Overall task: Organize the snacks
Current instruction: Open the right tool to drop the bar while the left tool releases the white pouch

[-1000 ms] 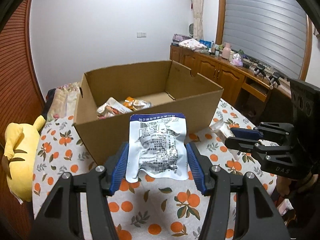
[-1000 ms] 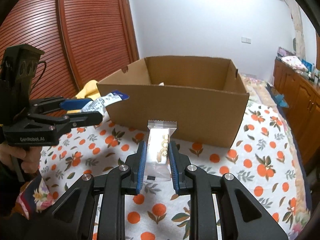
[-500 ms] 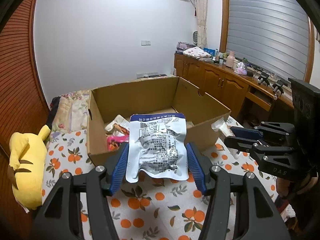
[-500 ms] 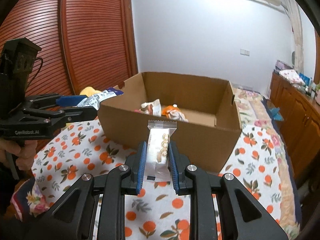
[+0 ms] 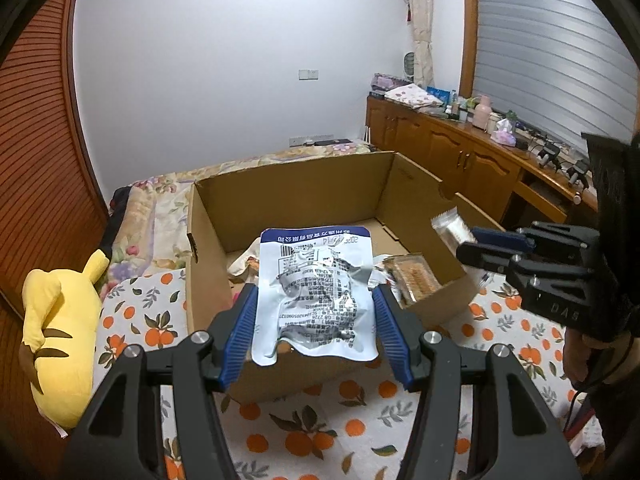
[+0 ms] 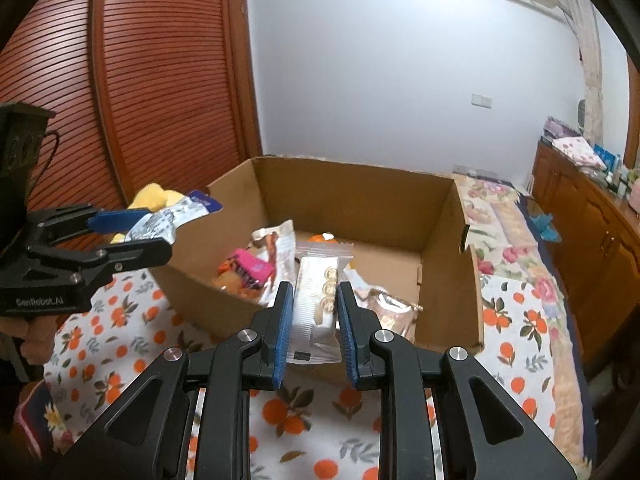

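My left gripper (image 5: 314,312) is shut on a white and blue foil snack pouch (image 5: 316,294) and holds it over the near wall of an open cardboard box (image 5: 304,196). My right gripper (image 6: 314,306) is shut on a clear cracker packet (image 6: 318,300) and holds it above the box's (image 6: 360,196) near wall. Several snack packs lie inside the box, among them a pink pack (image 6: 250,266) and a biscuit pack (image 5: 414,276). Each gripper shows in the other's view: the right one (image 5: 476,244) and the left one (image 6: 132,228).
The box stands on a bed with an orange-print sheet (image 5: 344,420). A yellow plush toy (image 5: 60,324) lies to the box's left. Wooden cabinets (image 5: 452,148) with clutter on top line the right wall. A red slatted wardrobe (image 6: 160,80) stands on the left.
Both grippers have risen and moved forward with their packets, from in front of the box to over its near wall. More of the box's inside shows now.
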Available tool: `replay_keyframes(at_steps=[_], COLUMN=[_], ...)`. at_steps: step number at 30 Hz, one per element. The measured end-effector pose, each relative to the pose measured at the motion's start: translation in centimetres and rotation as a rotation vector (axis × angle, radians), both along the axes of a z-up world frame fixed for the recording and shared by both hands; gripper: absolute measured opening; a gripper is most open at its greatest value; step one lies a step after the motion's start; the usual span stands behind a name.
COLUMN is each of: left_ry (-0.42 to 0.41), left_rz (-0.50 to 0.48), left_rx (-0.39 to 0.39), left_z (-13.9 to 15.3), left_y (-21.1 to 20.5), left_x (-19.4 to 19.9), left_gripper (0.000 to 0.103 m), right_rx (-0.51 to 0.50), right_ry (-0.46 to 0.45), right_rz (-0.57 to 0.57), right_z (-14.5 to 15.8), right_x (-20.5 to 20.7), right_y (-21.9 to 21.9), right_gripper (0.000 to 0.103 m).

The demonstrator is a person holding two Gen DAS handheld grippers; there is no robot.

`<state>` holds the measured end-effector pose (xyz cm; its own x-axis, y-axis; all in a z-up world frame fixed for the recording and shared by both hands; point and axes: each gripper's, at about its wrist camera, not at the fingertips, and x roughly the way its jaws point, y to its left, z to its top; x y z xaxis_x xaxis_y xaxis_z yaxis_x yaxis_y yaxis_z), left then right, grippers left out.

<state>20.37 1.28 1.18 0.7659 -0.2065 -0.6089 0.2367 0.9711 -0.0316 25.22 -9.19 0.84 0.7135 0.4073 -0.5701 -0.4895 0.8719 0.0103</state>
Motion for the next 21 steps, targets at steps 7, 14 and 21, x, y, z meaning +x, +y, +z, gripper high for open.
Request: replay_keyframes(at_steps=[7, 14, 21], left_ry=[0.013, 0.032, 0.036], left_rz=[0.024, 0.06, 0.085], left_rx=[-0.015, -0.02, -0.018], left_z=[-0.6, -1.2, -1.3], left_y=[0.6, 1.0, 1.2], left_x=[1.5, 3.2, 4.1], left_gripper=[0.057, 0.058, 0.058], right_rx=[0.001, 0.008, 0.009], right_ry=[0.038, 0.078, 0.082], right_rz=[-0.043, -0.074, -0.088], right_z=[-0.2, -1.1, -1.7], right_x=[3.3, 5.4, 5.9], right_y=[0.0, -0.4, -0.6], right_gripper=[0.02, 0.021, 0.022])
